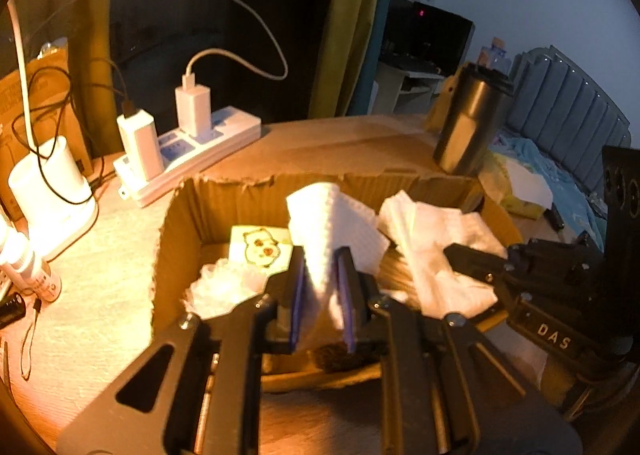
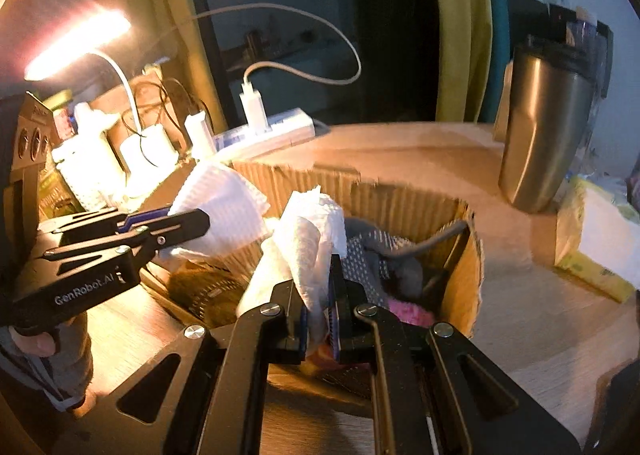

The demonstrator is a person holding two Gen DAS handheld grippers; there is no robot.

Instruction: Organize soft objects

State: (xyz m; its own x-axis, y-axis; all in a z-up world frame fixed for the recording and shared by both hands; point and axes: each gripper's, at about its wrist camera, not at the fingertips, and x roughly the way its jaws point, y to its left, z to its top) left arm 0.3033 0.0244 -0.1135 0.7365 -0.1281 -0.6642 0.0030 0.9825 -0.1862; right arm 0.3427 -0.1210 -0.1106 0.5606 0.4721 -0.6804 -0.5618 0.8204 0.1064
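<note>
My left gripper [image 1: 322, 257] is shut on a white ribbed foam sheet [image 1: 332, 211], which it holds over the open cardboard box [image 1: 180, 215]. My right gripper [image 2: 318, 277] is shut on a crumpled white paper towel [image 2: 316, 231] above the same box [image 2: 464, 279]. Each gripper shows in the other's view: the right one [image 1: 454, 251] with its towel [image 1: 432, 239], the left one [image 2: 202, 220] with its foam sheet [image 2: 224, 203]. Inside the box lie a grey dotted cloth [image 2: 372, 255], something pink [image 2: 412, 311], a cartoon card [image 1: 262, 247] and crumpled white plastic [image 1: 220, 287].
A steel tumbler [image 2: 544, 135] stands behind the box on the right, beside a yellow tissue pack [image 2: 600, 251]. A power strip [image 1: 192, 159] with chargers and trailing cables lies at the back left. A lit desk lamp's white base [image 1: 48, 191] and small bottles [image 1: 36, 271] crowd the left edge.
</note>
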